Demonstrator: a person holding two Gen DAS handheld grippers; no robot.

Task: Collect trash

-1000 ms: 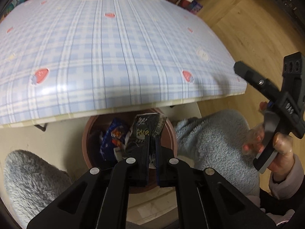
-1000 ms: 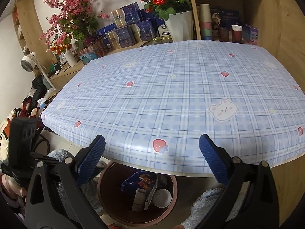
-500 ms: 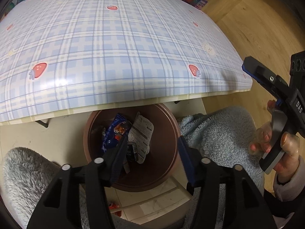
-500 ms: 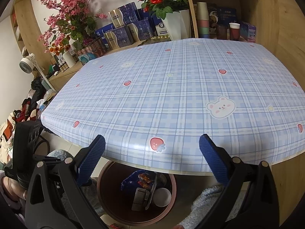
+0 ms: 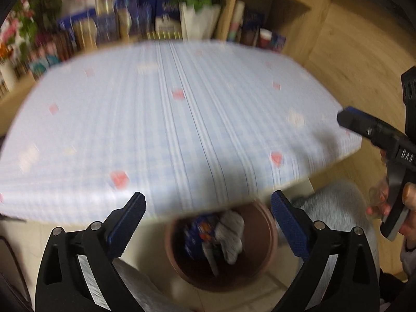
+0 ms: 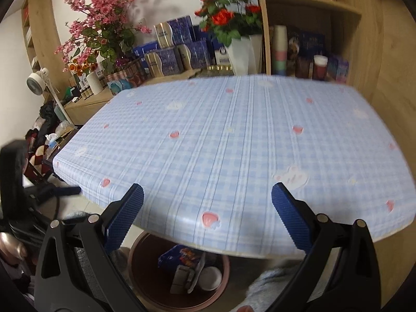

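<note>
Tabletop [image 6: 234, 143]: glossy wipe-clean cover, blue plaid print, smooth w/ light glare at 6 o'clock edge. Both tongs [image 6: 208, 217] [image 5: 206, 221]: matt black plastic arms, blue ribbed pads, small shiny metal pins. Bin [image 6: 145, 280]: smooth brown plastic. Shelves [image 6: 312, 5]: matt wood.

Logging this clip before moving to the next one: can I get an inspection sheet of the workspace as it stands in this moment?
Surface: table under a blue plaid cloth with strawberry and bear prints; no trash seen on it.
Job's things: brown trash bin on the floor below the table's near edge, holding a blue snack wrapper, a white cup and crumpled packaging.
Clutter: nothing seen on the table.
Grippers: left gripper open, empty; right gripper open, empty.
Cables: nothing seen.
Surroundings: red roses in a white vase, pink blossom plant, blue boxes, wooden shelves, small fan.
</note>
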